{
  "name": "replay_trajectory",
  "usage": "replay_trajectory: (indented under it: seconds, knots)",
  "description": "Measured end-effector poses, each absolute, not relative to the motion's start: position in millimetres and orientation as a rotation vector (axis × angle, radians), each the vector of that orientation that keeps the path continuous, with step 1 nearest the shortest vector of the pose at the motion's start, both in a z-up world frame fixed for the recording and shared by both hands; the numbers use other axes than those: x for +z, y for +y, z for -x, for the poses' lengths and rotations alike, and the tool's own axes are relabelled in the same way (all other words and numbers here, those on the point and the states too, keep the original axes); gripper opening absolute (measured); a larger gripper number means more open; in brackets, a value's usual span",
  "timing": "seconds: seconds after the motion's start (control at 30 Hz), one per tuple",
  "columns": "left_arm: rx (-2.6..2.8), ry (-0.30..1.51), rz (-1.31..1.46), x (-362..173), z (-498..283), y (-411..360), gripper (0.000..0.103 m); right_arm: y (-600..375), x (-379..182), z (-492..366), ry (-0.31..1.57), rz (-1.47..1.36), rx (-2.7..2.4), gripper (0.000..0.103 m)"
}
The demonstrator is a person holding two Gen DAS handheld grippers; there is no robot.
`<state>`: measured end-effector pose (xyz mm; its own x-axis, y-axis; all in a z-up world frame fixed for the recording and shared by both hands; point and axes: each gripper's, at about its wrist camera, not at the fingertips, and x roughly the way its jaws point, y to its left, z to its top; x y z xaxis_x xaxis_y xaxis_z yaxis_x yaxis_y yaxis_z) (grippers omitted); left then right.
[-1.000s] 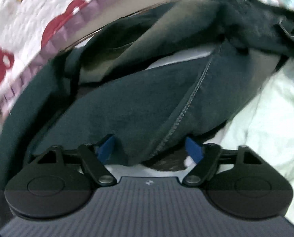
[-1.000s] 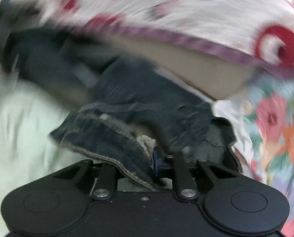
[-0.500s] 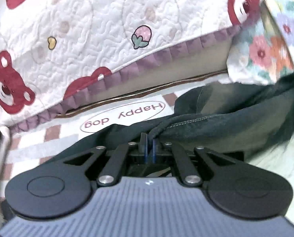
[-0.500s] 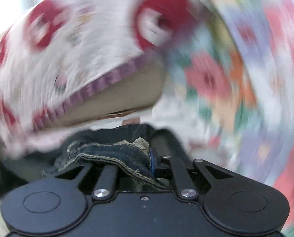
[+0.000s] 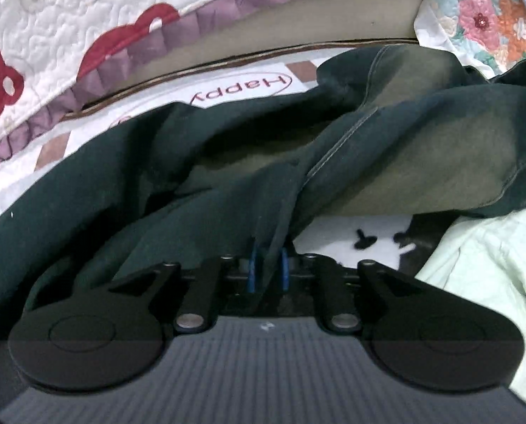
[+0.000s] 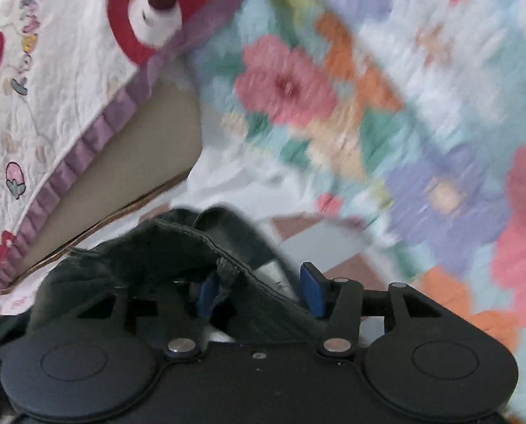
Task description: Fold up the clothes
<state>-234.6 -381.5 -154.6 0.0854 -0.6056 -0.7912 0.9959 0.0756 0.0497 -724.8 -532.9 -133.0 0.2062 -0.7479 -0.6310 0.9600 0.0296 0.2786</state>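
Observation:
A dark green-black denim garment lies rumpled across the bed in the left wrist view. My left gripper is shut on a fold of it, the blue pads pinching the cloth. In the right wrist view my right gripper stands open, blue pads wide apart, with the garment's hemmed edge draped loosely over and between the fingers.
A white quilt with red bears and a purple frill lies behind, also in the right wrist view. A floral quilt fills the right. A pale green cloth lies at right. A "Happy" printed mat is under the garment.
My right gripper has opened and let go of the denim edge it was pinching. My left gripper, open a second ago, stays shut on the garment, which now spreads lower over the mat.

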Motion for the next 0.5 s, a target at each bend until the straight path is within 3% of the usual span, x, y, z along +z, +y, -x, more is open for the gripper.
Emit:
replay_trajectory:
  seconds: [0.1, 0.2, 0.43, 0.5]
  knots:
    - [-1.370, 0.701, -0.720, -156.7, 232.7, -381.3, 0.016, -509.6, -122.2, 747.2, 0.311, -0.732, -1.420, 0.063]
    - [-1.380, 0.675, -0.738, -159.0, 238.7, -384.7, 0.023, -489.6, -130.1, 767.8, 0.216, -0.888, -1.360, 0.063]
    - [-1.393, 0.634, -0.788, -166.4, 254.6, -394.2, 0.042, -471.8, -183.2, 760.9, 0.114, -1.167, -1.278, 0.063]
    - [-1.394, 0.617, -0.799, -168.3, 256.5, -395.2, 0.042, -474.1, -193.7, 755.2, 0.113, -1.190, -1.296, 0.064]
